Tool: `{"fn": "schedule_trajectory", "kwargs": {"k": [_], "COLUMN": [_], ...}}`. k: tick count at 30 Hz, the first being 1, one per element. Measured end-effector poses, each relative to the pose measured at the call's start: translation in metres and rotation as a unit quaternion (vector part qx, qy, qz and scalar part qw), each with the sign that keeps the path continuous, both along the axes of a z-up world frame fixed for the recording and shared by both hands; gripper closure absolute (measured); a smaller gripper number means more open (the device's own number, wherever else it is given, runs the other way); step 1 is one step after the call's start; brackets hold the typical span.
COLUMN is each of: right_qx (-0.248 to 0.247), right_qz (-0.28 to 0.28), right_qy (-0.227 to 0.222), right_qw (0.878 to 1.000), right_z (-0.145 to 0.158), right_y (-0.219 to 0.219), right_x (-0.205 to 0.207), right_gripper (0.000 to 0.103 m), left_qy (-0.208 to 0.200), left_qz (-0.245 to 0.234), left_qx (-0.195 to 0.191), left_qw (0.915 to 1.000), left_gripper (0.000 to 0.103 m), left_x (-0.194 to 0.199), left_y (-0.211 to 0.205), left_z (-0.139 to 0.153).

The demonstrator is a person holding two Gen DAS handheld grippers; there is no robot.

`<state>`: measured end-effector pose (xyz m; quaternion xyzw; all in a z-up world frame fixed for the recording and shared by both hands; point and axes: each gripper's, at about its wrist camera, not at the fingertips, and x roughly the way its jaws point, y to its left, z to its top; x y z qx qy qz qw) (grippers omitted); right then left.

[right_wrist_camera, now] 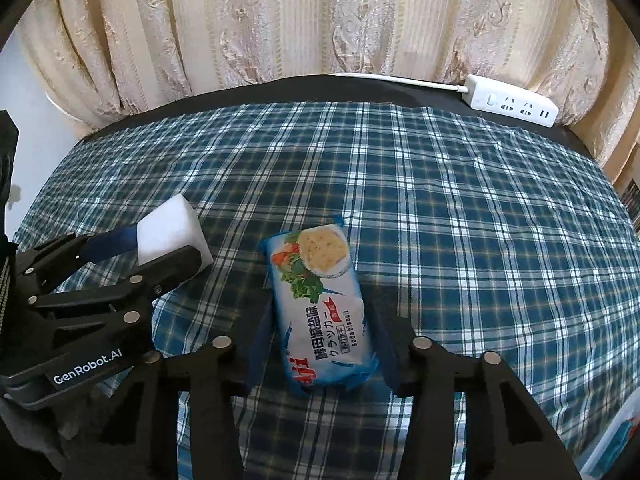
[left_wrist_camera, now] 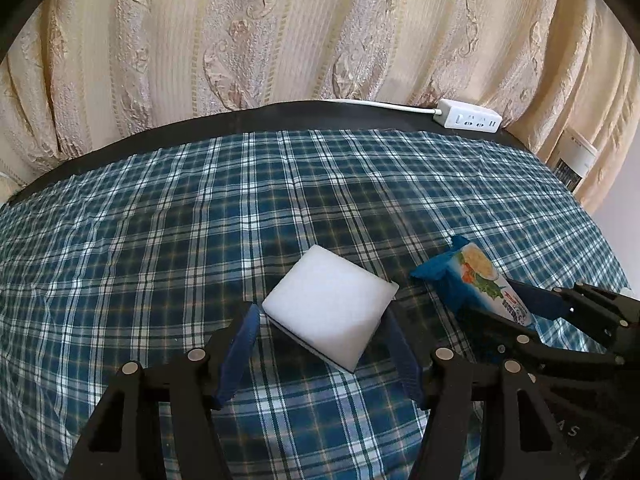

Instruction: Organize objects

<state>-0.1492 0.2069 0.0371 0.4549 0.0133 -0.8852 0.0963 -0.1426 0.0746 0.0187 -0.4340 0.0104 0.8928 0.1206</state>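
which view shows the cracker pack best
The right wrist view: the cracker pack lies lengthwise mid-frame, its printed front facing the camera. The left wrist view shows it at an angle, partly hidden by the right gripper.

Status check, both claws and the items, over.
Left claw shut on white sponge. Right claw shut on cracker pack. Plaid cloth ahead bare.

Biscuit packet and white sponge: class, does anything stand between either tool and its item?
Nothing visible does. The right tool is closed directly on the biscuit packet, and the left tool grips the white sponge on the checked cloth.
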Motion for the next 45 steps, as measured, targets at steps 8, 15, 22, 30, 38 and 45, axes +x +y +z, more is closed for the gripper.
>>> {"fn": "schedule_trajectory", "kwargs": {"k": [8,15,22,30,38,45], "right_qx": [-0.016,-0.039,-0.061,-0.078,-0.087,-0.079], "right_qz": [-0.016,-0.029,-0.045,-0.072,-0.123,-0.166], "right_qy": [0.005,0.024,0.043,0.070,0.096,0.108], "right_qw": [1.000,0.999,0.996,0.992,0.984,0.977], "right_z": [0.006,0.024,0.040,0.061,0.080,0.084], "right_y": [0.007,0.014,0.023,0.050,0.093,0.122], "right_x": [0.016,0.040,0.072,0.120,0.164,0.190], "right_gripper": [0.061,0.061,0.061,0.061,0.061,0.061], "left_qy": [0.001,0.003,0.004,0.012,0.016,0.024], "left_qz": [0.000,-0.001,-0.002,-0.012,-0.024,-0.045], "left_qx": [-0.003,-0.004,-0.001,0.001,0.000,-0.001], "left_qw": [1.0000,1.0000,1.0000,0.9999,0.9996,0.9987], "left_gripper": [0.036,0.036,0.036,0.036,0.036,0.036], "left_x": [0.000,0.001,0.004,0.012,0.019,0.029], "left_y": [0.001,0.001,0.002,0.008,0.016,0.028], "left_z": [-0.001,0.000,0.004,0.010,0.013,0.020]}}
